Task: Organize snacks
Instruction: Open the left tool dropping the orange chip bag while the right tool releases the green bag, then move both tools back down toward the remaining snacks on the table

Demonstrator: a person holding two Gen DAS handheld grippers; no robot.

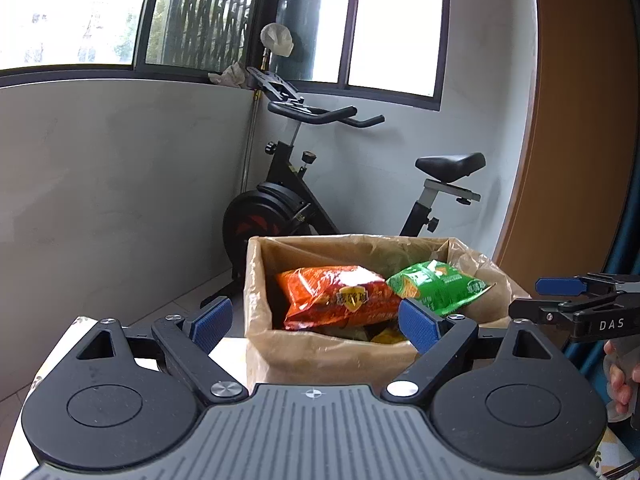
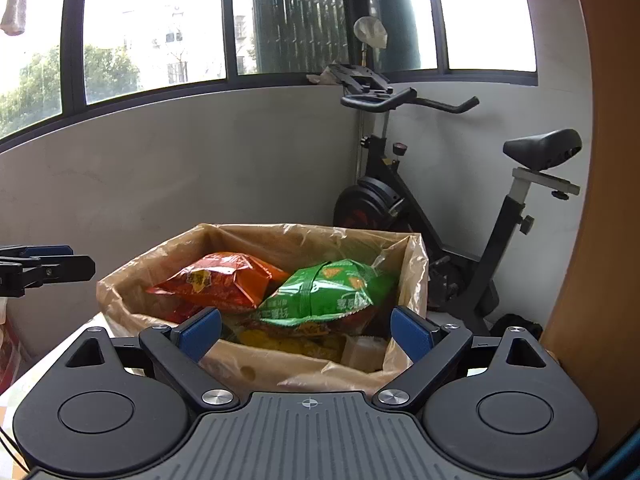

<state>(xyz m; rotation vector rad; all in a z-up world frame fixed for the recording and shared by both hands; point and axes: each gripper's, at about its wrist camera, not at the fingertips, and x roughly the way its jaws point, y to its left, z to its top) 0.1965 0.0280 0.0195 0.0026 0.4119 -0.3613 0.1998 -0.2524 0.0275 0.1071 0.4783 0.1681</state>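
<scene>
Snacks, an orange bag and a green bag, already fill the lined box, both grippers' fingers released and empty.

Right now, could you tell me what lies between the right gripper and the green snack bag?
Only the box's plastic-lined near wall. In the right wrist view the right gripper stands open before it, and the green snack bag lies inside, just beyond that wall.
</scene>
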